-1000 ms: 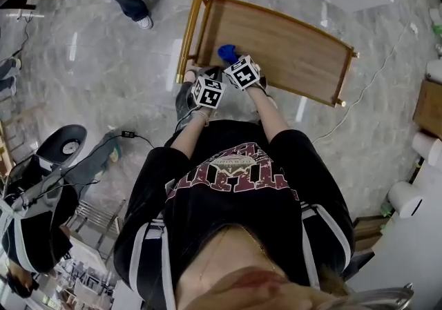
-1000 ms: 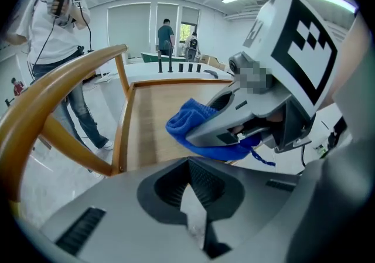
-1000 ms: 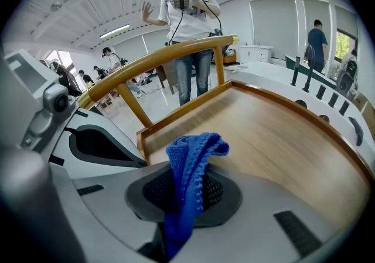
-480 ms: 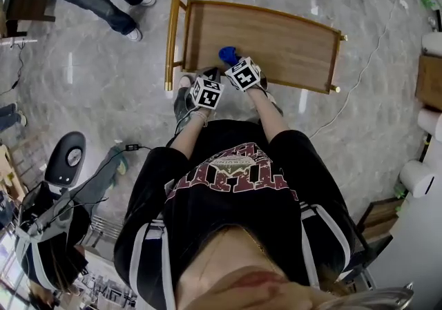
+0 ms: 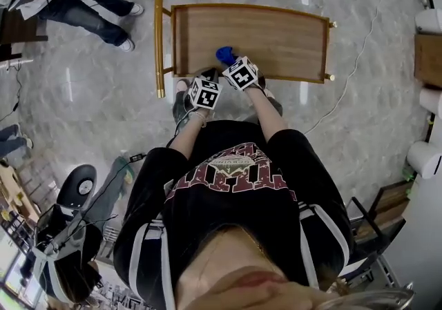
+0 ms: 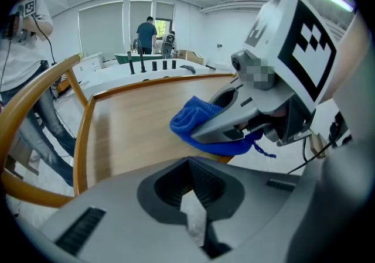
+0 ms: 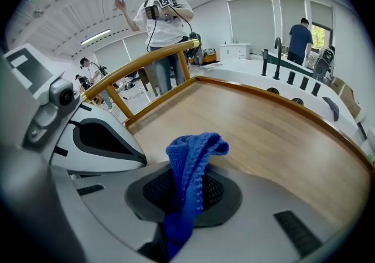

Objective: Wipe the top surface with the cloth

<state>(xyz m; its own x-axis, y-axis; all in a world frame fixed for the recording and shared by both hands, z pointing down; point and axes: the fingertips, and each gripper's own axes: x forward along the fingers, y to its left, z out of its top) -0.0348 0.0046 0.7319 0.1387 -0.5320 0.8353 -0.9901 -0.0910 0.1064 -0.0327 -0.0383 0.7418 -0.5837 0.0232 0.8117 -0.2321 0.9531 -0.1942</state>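
Cloth, blue and bunched, sits pinched in the right gripper, whose jaws are clamped on it at the near edge of the wooden cart top. That top is bare and railed, with grey marble floor all around it. Just off the top's near edge, the left gripper holds nothing, its jaws seemingly all but together.

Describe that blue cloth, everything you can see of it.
The blue cloth is a small knitted-looking rag, bunched and folded. The right claw is shut on it, its free end sticking up past the tips. It sits above the near edge of the wooden top; contact with the wood is unclear.
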